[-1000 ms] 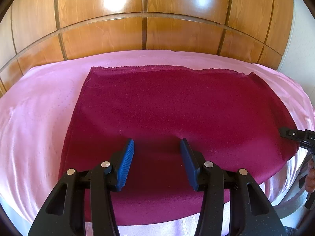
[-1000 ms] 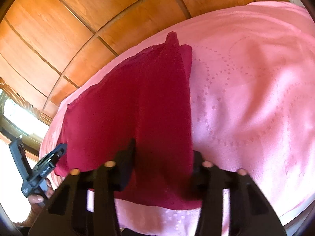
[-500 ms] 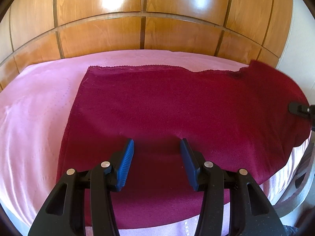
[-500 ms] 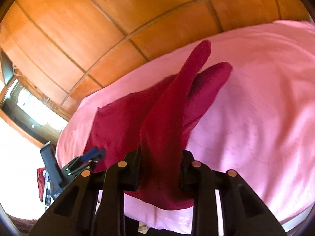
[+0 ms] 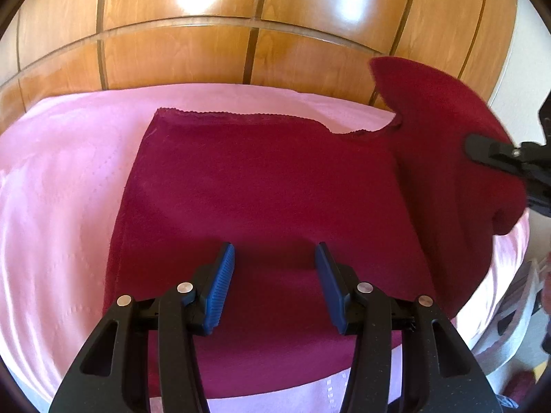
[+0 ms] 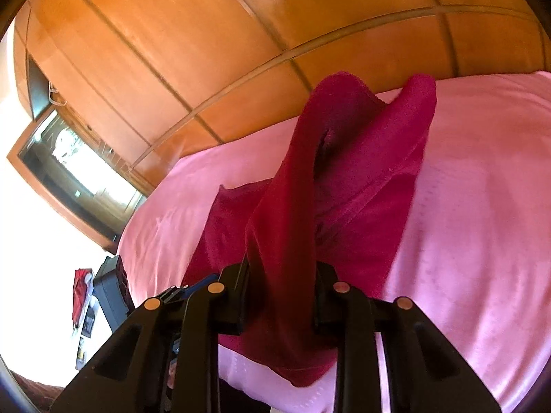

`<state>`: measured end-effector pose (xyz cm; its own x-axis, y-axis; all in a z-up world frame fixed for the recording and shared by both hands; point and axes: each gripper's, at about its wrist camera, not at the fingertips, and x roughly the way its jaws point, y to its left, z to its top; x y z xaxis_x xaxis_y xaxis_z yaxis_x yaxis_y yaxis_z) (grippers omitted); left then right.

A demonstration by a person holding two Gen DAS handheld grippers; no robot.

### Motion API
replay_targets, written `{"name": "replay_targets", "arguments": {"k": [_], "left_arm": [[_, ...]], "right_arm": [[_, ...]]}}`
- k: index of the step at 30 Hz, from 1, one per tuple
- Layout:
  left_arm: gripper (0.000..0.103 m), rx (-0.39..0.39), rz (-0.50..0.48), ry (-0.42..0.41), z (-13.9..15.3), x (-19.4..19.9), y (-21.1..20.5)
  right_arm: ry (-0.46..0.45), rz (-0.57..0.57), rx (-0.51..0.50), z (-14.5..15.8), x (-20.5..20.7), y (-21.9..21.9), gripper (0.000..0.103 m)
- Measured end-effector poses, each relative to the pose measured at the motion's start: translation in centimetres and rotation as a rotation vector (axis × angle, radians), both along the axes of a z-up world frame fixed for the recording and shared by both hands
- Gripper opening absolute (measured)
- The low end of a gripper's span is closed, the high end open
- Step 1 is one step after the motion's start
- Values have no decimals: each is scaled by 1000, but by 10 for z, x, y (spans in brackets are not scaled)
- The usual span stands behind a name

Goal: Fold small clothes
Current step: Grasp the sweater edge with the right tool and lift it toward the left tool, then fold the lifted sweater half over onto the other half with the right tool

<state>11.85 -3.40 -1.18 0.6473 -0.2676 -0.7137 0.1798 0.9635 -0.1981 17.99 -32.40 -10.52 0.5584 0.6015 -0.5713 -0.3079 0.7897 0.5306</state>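
Right hand-held gripper [image 6: 280,296] clenched the dark red knit cloth [image 5: 261,186], lifting its edge off the pink satin bed [image 5: 62,179]; left hand-held gripper [image 5: 274,275] hovered released before the glossy wooden wall panels [image 5: 179,48].

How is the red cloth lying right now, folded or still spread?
Mostly spread: the red cloth lies flat on the pink sheet, only its right edge lifted by the right hand-held gripper.

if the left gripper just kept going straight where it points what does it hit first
Probably the maroon cloth lying flat on the pink bedspread; the open left gripper hangs just over it, though the height is unclear.
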Motion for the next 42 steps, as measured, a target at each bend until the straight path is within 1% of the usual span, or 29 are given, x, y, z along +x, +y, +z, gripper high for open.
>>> {"name": "replay_targets", "arguments": {"k": [3, 5, 7, 10, 11, 13, 16, 19, 20, 22, 25, 26, 28, 29, 31, 33, 36, 37, 40, 42], "left_arm": [[48, -49, 3, -1, 6, -1, 16], [48, -94, 20, 10, 9, 0, 35], [48, -129, 41, 18, 10, 0, 54], [48, -218, 54, 30, 11, -1, 84], [48, -237, 56, 31, 11, -2, 89], [48, -309, 42, 53, 7, -3, 102], [48, -363, 66, 77, -1, -1, 112], [48, -477, 83, 83, -1, -3, 127], [48, -508, 86, 83, 0, -3, 131], [48, -570, 87, 73, 4, -5, 140], [48, -670, 80, 63, 11, -6, 153], [48, -691, 76, 65, 12, -5, 156], [53, -705, 80, 67, 14, -5, 158], [57, -712, 80, 70, 16, -5, 161], [57, -731, 64, 88, 17, -3, 161], [57, -723, 61, 90, 20, -2, 159], [60, -712, 59, 107, 23, 4, 159], [60, -708, 56, 110, 24, 5, 159], [60, -699, 22, 118, 33, 6, 155], [60, -676, -5, 137, 37, 5, 150]], "right_arm": [[17, 17, -14, -8, 6, 14, 24], [24, 23, -13, -10, 10, 21, 24], [14, 30, -1, -5, 12, 27, 24], [-13, 60, 16, 5, 12, 38, 24], [-22, 74, 19, 8, 12, 45, 24], [-33, 102, 23, 11, 10, 57, 24], [-47, 157, 3, 10, 6, 87, 24], [-61, 232, -51, 2, -3, 124, 24], [-70, 270, -85, -3, -8, 143, 24], [-70, 324, -131, -14, -15, 166, 24], [-87, 340, -247, -34, -24, 188, 25], [-89, 344, -262, -39, -25, 189, 26], [-95, 371, -233, -42, -30, 190, 39], [-100, 395, -184, -40, -34, 185, 43], [-92, 463, -94, -35, -44, 177, 64], [-101, 488, -45, -32, -50, 168, 65], [-91, 468, -25, -32, -59, 146, 65], [-90, 450, -29, -33, -61, 138, 65], [-98, 349, -65, -37, -69, 102, 65], [-110, 278, -120, -41, -75, 82, 66]]}}
